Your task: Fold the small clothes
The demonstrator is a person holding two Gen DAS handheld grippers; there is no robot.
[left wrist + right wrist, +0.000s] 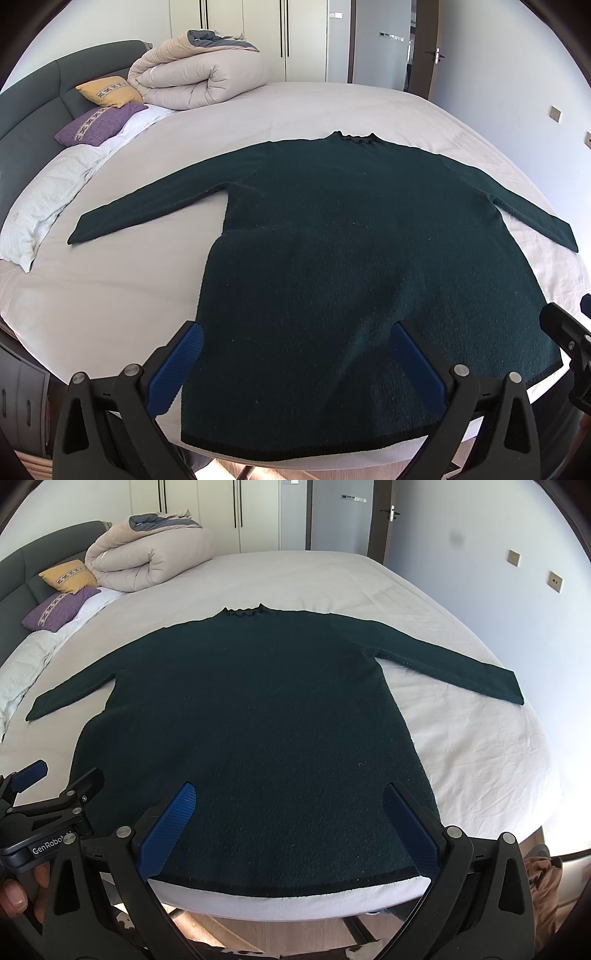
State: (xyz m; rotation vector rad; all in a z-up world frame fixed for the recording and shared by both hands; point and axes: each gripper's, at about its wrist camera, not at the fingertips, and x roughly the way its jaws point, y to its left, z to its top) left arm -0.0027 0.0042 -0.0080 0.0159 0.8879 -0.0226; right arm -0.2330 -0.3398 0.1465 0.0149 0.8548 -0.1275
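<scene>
We see a dark green sweater (pixel 351 240) spread flat and face down or face up, we cannot tell which, on the white sheet of a bed (pixel 295 107). Its collar (pixel 356 139) points away from us toward the far side of the bed, its black-edged hem (pixel 295 448) lies at the near edge of the mattress, and both sleeves stretch out sideways, angled slightly toward us

Our left hand-held gripper (pixel 295 350) hangs tilted downward above the left part of the hem with its jaws spread wide; the blue pads (pixel 173 373) are apart from the cloth and nothing is between them but air over the sweater. Our right hand-held gripper (pixel 291 812) hovers the same way above the right part of the hem, jaws wide too, gripping nothing. In the right wrist view the left hand-held gripper shows at the lower left, with a person's fingers (pixel 14 897) wrapped on its handle

At the head of the bed, well apart from the sweater, lie a rolled beige duvet (pixel 195 77), a yellow cushion (pixel 109 92) and a purple cushion (pixel 98 123), beside a dark green headboard (pixel 55 85). White wardrobe doors (pixel 258 33) stand behind the bed
</scene>
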